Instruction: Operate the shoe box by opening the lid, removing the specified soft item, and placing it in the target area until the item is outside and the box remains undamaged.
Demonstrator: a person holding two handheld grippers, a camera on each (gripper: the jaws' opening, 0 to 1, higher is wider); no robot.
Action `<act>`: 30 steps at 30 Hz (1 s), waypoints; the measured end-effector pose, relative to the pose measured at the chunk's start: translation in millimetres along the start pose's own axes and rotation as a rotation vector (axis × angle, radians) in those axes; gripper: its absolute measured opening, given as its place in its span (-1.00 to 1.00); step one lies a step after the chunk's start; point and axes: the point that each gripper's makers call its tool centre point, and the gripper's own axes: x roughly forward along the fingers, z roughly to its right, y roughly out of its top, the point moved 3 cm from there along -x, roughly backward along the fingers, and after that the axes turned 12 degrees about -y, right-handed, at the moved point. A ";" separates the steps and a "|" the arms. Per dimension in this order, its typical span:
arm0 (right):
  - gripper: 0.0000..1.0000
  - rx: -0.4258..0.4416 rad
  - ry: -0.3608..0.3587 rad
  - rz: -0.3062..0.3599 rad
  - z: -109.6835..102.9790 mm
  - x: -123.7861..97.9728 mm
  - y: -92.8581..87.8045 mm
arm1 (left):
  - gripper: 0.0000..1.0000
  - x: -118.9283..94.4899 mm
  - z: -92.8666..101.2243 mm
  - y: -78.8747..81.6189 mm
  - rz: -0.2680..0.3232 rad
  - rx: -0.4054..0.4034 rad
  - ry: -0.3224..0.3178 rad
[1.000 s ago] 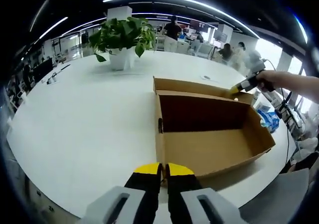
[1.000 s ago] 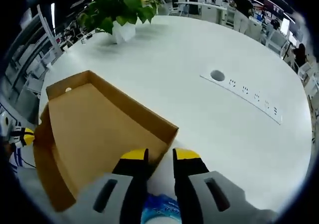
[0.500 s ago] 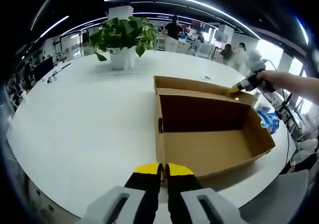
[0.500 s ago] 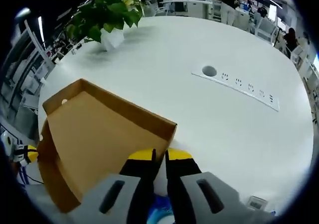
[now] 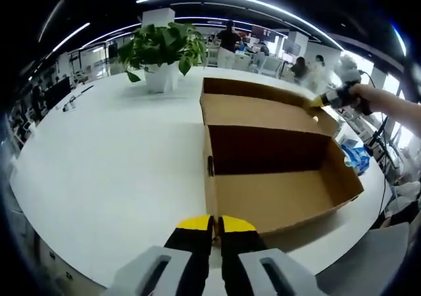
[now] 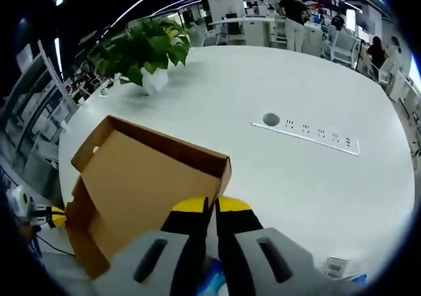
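Observation:
An open brown cardboard shoe box (image 5: pixel 276 197) stands on the white table, its inside looking bare. Its lid (image 5: pixel 256 112) is tilted up at the back. My right gripper (image 5: pixel 320 101) is shut on the lid's far right corner; in the right gripper view the jaws (image 6: pixel 212 204) pinch the lid's edge flap (image 6: pixel 164 150). My left gripper (image 5: pixel 215 220) is shut, its yellow tips against the box's near wall. A blue soft pack (image 5: pixel 355 158) lies on the table outside the box, to its right, and a blue pack (image 6: pixel 212 284) peeks out under my right gripper.
A potted green plant (image 5: pixel 161 49) stands at the back of the round white table (image 5: pixel 99 158). A socket strip (image 6: pixel 309 135) and a cable hole (image 6: pixel 270 119) sit in the tabletop. People and desks are far behind. The table edge runs close to the box's right side.
My right gripper has closed on the lid's edge and lifted it, so the lid has swung up from its earlier flatter position. The left gripper and the box base have not moved.

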 end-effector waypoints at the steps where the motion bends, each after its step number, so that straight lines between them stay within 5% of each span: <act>1: -0.96 0.002 0.001 0.006 -0.2 -2.1 1.0 | -0.94 0.1 -0.2 0.1 0.001 -0.002 -0.002; 30: -1.00 0.025 0.017 0.170 -14.1 -68.6 8.4 | -0.94 -1.9 2.7 -1.7 0.024 0.009 -0.021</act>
